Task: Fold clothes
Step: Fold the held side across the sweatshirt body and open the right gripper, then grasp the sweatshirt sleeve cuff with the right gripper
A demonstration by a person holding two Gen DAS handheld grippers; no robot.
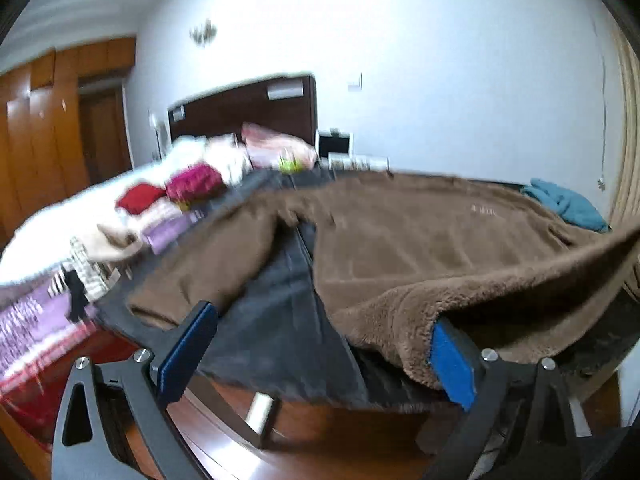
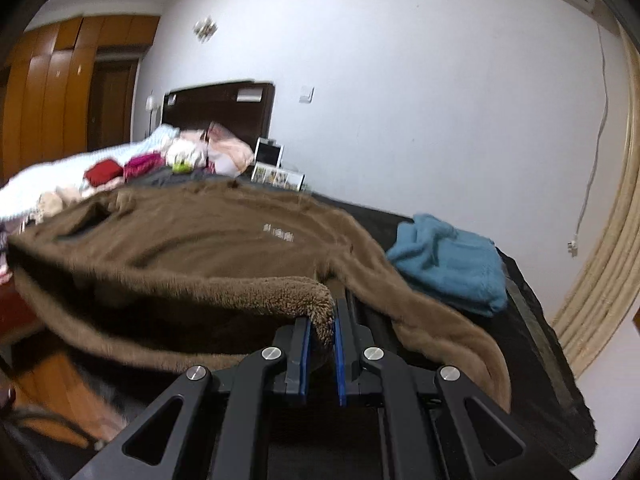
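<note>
A brown fleece top (image 1: 400, 240) lies spread over a dark grey cloth (image 1: 276, 320), with its near hem lifted. My left gripper (image 1: 320, 354) is open, its blue pads (image 1: 454, 364) far apart. The fleece hem drapes over the right-hand pad, and nothing is pinched between the two. In the right wrist view the same fleece top (image 2: 224, 236) fills the middle. My right gripper (image 2: 322, 340) is shut on a fold of its near hem, which bulges up between the pads. One sleeve trails down to the right of the gripper.
A crumpled teal garment (image 2: 448, 264) lies on the dark cloth to the right, also the teal garment (image 1: 568, 204). Behind is a bed with a dark headboard (image 1: 248, 104) and a pile of coloured clothes (image 1: 188, 192). A wooden wardrobe (image 2: 48, 92) stands left. Wooden floor (image 1: 320, 432) shows below.
</note>
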